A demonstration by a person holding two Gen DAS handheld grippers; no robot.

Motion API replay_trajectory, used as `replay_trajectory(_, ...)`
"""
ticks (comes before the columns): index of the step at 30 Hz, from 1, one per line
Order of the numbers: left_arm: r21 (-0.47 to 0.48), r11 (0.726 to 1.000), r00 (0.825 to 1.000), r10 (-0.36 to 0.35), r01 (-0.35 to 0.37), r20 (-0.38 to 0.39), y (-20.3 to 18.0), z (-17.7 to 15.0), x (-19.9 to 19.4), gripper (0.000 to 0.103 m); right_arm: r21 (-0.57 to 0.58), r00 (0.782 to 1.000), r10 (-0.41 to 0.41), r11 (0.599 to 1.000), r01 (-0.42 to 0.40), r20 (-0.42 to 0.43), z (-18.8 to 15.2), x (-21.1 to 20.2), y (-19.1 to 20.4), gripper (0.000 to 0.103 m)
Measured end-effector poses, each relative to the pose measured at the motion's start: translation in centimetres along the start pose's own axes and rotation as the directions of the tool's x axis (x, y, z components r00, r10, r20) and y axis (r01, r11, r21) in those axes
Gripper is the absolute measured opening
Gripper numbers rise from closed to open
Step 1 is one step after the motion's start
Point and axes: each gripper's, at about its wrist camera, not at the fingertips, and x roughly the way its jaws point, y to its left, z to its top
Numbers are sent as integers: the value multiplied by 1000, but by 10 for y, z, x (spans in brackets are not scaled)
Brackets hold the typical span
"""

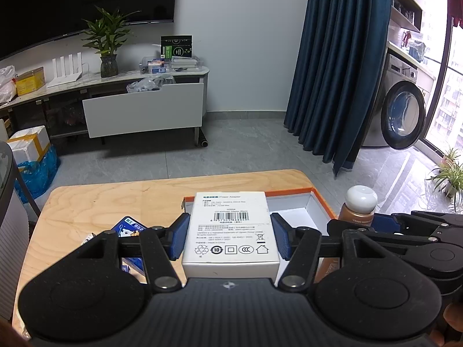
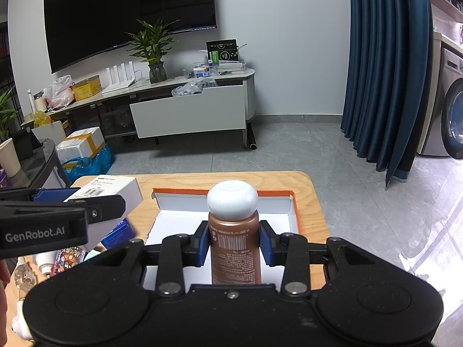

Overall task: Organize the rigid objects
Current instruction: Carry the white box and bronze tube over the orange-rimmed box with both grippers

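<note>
Flat white cardboard box between blue ribbed tool pads

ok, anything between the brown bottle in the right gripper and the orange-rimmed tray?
Nothing visible. The right gripper holds the brown bottle upright over the orange-rimmed tray, whose white floor shows bare around it. The left gripper, with the white adapter box, is at the tray's left end.

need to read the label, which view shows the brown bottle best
The right wrist view: the brown bottle stands centred in the right hand-held gripper, barcode facing the camera. The left wrist view shows only its white cap and shoulder behind that gripper.
</note>
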Motion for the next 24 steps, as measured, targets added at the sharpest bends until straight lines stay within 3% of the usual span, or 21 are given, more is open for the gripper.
replay_trajectory(24, 0, 1000, 1000, 5, -5, 1, -3, -4, -1, 60, 0, 1000, 0, 1000, 0, -1, 1, -1, 2, 45)
